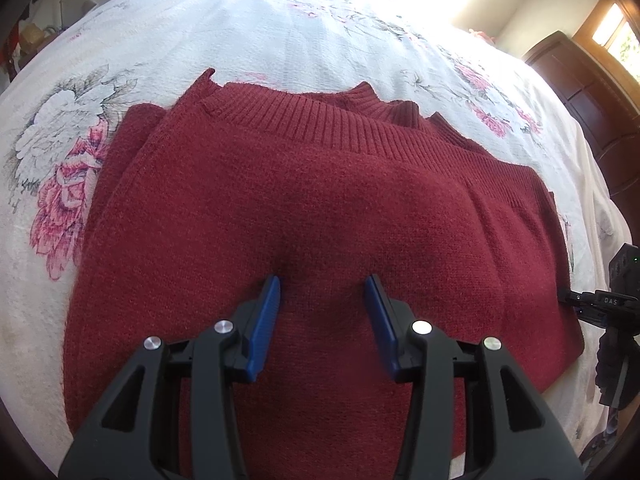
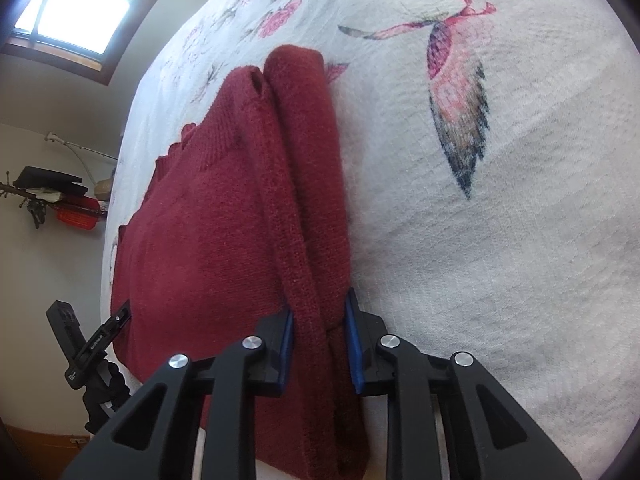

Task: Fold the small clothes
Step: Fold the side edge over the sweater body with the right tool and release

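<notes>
Red sweater (image 1: 320, 208) lies folded on the bed (image 1: 280, 32), on a white bedspread with pink flowers, ribbed hem (image 1: 288, 114) on top at the far side in the left view. Your left gripper (image 1: 323, 292) sits over the middle of the sweater, jaws wide, blue pads (image 1: 264, 320) touching or just above the knit; can't tell which. Nothing between them but flat fabric.

Your right gripper (image 2: 319, 322) is at the sweater's (image 2: 208, 220) edge, jaws narrowed around a thick rolled fold (image 2: 312, 208) of the knit. The fold fills the gap between the pads (image 2: 352, 344) and runs away from the camera along the edge next to the bare bedspread (image 2: 500, 240). Butterfly print (image 2: 456, 92) on the bedspread, well apart from the sweater.

A black camera mount (image 2: 92, 344) stands near the sweater's other side; in the left view it shows at the right edge (image 1: 612, 304). Window (image 2: 76, 12) top left in the right view.
</notes>
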A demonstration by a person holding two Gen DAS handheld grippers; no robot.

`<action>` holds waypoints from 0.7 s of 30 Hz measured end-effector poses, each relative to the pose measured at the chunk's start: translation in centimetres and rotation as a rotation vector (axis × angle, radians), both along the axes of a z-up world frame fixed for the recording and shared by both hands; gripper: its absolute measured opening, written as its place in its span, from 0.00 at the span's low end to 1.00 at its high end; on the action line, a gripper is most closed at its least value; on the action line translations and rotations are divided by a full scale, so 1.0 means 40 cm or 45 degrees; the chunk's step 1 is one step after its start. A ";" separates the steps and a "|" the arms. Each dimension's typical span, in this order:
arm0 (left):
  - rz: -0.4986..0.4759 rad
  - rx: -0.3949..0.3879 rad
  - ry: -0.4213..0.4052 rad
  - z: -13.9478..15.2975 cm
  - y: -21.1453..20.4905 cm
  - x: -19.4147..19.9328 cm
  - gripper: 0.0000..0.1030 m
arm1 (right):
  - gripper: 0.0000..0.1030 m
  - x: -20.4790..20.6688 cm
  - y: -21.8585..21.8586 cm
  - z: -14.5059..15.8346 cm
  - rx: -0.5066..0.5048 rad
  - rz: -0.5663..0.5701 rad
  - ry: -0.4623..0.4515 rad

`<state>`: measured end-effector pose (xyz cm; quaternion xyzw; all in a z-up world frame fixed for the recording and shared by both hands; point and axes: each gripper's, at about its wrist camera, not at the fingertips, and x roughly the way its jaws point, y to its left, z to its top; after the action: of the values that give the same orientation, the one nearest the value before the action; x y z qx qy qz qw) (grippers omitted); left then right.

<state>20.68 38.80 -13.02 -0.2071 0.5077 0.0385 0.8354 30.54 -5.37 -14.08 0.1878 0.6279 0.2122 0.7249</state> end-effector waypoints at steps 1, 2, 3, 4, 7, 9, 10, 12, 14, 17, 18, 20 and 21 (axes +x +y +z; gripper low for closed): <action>0.000 -0.001 -0.001 -0.001 0.000 0.000 0.44 | 0.22 -0.001 0.004 0.000 -0.009 0.001 -0.005; -0.002 0.000 -0.002 -0.003 0.000 0.001 0.44 | 0.22 -0.003 0.008 0.000 -0.021 0.005 -0.013; -0.004 0.003 -0.002 -0.004 0.000 0.001 0.44 | 0.22 -0.005 0.009 0.000 -0.032 0.008 -0.020; -0.006 0.006 -0.002 -0.005 -0.001 0.002 0.44 | 0.22 -0.006 0.011 -0.001 -0.041 0.008 -0.025; -0.003 -0.001 0.001 -0.005 0.000 -0.001 0.44 | 0.22 -0.009 0.017 0.002 -0.081 -0.005 -0.030; 0.005 -0.019 0.012 -0.002 0.004 0.000 0.44 | 0.22 -0.005 0.026 0.009 -0.130 -0.011 -0.018; 0.011 -0.026 0.023 0.002 0.007 0.001 0.44 | 0.22 -0.002 0.029 0.015 -0.157 -0.016 -0.005; 0.025 -0.039 0.044 0.023 0.011 -0.006 0.44 | 0.21 0.005 0.044 0.038 -0.211 -0.029 0.016; 0.015 -0.069 0.017 0.052 0.015 -0.029 0.45 | 0.20 0.008 0.061 0.082 -0.225 -0.036 -0.004; -0.028 -0.064 -0.032 0.090 0.022 -0.070 0.46 | 0.19 0.002 0.116 0.177 -0.158 0.011 -0.083; -0.033 -0.069 -0.041 0.098 0.028 -0.081 0.47 | 0.19 -0.002 0.147 0.209 -0.168 0.041 -0.112; -0.021 -0.108 -0.051 0.107 0.048 -0.100 0.47 | 0.19 -0.012 0.218 0.257 -0.172 0.106 -0.151; -0.009 -0.131 -0.056 0.109 0.059 -0.109 0.47 | 0.19 -0.018 0.258 0.276 -0.174 0.147 -0.166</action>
<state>16.34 41.16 -8.66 -0.2489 0.4913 0.0049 0.8346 29.81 4.94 -3.05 0.0873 0.6021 0.2221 0.7620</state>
